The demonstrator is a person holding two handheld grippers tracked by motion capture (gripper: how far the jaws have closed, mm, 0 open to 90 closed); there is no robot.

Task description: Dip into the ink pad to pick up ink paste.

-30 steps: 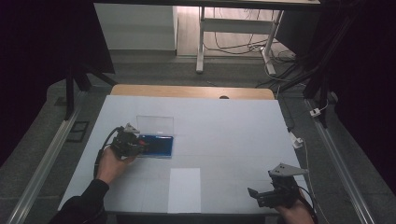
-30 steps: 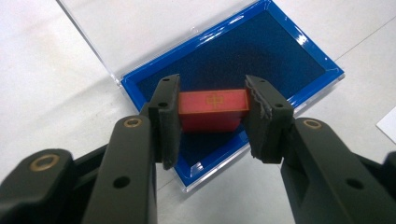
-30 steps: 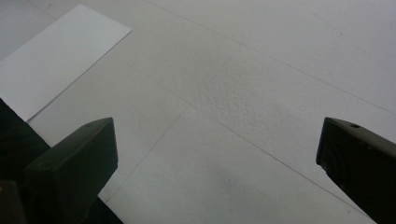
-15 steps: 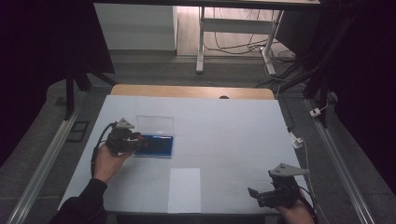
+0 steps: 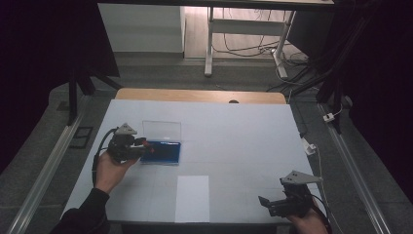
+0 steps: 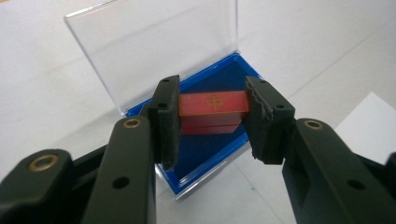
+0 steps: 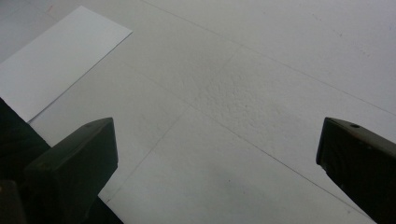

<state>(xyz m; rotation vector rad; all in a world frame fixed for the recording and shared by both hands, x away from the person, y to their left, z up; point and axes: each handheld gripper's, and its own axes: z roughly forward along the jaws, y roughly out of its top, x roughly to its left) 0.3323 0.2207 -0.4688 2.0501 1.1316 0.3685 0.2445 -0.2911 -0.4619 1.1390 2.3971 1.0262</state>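
Jaws of the right gripper [image 5: 267,204] stand spread over bare tabletop [image 5: 234,146] at the near edge, beside a white sheet [image 5: 192,197], and have not stirred; farther off, the left gripper [image 6: 212,116] pinches a red block [image 6: 214,108] endwise and has risen since a moment ago, so the block now hangs just above the blue tray of the open case [image 6: 210,154], whose clear lid [image 6: 154,46] stands up behind; extraction looks under way.
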